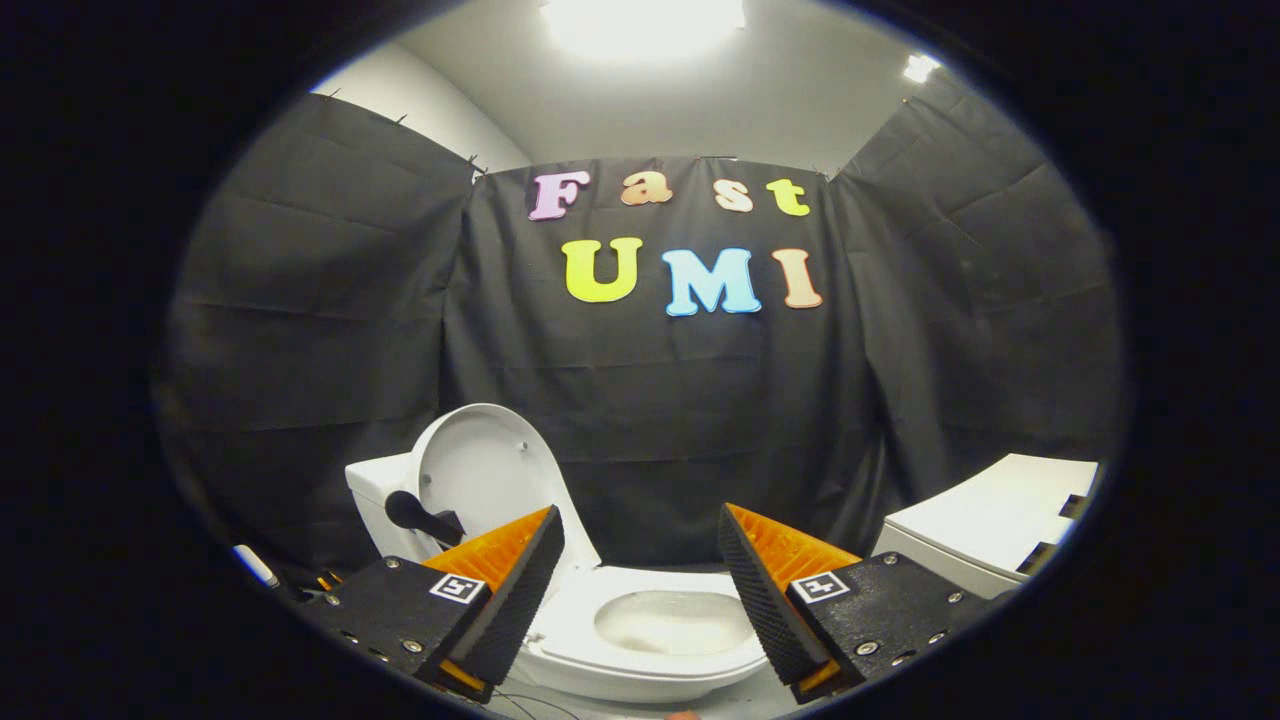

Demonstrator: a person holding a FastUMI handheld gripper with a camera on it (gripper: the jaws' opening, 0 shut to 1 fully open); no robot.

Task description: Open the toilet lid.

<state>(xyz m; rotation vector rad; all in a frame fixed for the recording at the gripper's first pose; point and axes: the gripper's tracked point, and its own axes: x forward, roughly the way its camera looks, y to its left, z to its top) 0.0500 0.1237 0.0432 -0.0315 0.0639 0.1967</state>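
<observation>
A white toilet [560, 640] stands low ahead, just beyond the fingers. Its lid [478, 470] is raised and leans back against the white tank [375, 500]. The seat [655, 590] lies down around the open bowl [668, 622], which shows between the two fingers. My gripper [640, 545] is open, its fingers wide apart with nothing held. The left finger [520, 585] covers part of the seat's left side and the lid's lower edge. A dark flush lever [420, 515] sticks out beside the lid.
Black cloth walls close in the booth behind and on both sides. A white box-like unit [1000, 520] stands to the right of the toilet, beyond the right finger. A small white object [255, 565] lies on the floor at the far left.
</observation>
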